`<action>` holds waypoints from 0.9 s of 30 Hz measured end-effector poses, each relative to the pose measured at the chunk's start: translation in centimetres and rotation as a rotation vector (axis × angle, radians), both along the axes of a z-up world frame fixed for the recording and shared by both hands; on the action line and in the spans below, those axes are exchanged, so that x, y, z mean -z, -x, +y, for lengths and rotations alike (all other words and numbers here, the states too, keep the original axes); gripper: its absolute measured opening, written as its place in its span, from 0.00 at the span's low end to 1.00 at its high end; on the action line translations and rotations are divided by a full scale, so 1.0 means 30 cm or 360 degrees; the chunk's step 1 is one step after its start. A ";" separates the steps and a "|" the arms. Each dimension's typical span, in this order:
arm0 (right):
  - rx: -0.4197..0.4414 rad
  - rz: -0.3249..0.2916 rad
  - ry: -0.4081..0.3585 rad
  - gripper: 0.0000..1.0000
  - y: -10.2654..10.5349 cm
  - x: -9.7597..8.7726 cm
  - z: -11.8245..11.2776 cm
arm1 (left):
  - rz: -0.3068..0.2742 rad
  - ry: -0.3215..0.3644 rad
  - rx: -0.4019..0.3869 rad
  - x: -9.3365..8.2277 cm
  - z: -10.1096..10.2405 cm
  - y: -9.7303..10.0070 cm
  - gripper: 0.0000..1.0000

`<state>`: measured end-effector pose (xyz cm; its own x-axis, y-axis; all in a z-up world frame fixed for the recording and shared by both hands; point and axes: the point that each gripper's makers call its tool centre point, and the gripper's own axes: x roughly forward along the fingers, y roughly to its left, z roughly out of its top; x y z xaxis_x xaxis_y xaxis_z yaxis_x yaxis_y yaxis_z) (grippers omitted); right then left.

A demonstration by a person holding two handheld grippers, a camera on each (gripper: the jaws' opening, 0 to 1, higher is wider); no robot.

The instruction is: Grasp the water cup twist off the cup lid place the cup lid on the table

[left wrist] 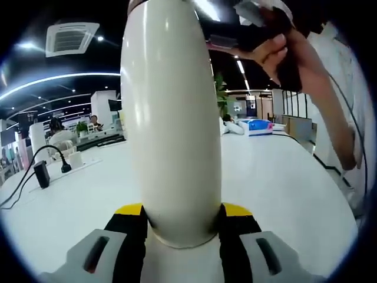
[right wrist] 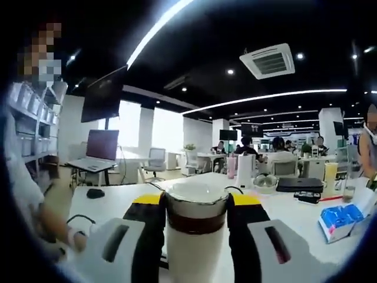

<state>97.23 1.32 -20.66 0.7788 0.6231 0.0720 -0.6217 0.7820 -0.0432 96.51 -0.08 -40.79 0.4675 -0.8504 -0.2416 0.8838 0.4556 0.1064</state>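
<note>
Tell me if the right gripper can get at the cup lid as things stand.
Probably yes. The right gripper already has its jaws on either side of the cup lid, nothing between them, while the left gripper clamps the water cup lower down. Whether the grip is firm, I cannot tell.

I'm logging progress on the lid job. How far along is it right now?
Done: the left gripper is clamped on the cup body, so the grasp is made. In hand: the right gripper is closed on the lid, which sits on the cup top with a dark band beneath it. Left: finish twisting it off and set it on the table.
</note>
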 end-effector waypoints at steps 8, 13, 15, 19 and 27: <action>-0.0085 0.0024 0.0035 0.44 -0.001 0.001 0.010 | 0.0000 0.0001 -0.0005 0.000 0.000 0.003 0.49; -0.0142 0.0031 0.0041 0.44 -0.001 0.002 0.007 | 0.0000 0.0000 -0.0005 0.000 -0.001 0.003 0.49; -0.0175 0.0037 0.0043 0.44 0.001 0.003 0.006 | 0.0000 0.0000 -0.0005 0.000 -0.002 0.004 0.49; -0.0225 0.0041 0.0054 0.44 0.003 0.006 0.005 | 0.0000 -0.0001 -0.0005 0.000 -0.002 0.004 0.49; -0.0324 0.0041 0.0088 0.44 0.005 0.013 0.009 | 0.0001 -0.0001 -0.0005 0.000 -0.001 0.003 0.49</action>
<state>97.07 1.59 -21.05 0.6378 0.7701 0.0149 -0.7679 0.6373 -0.0645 96.43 -0.11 -40.79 0.4698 -0.8489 -0.2421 0.8825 0.4581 0.1063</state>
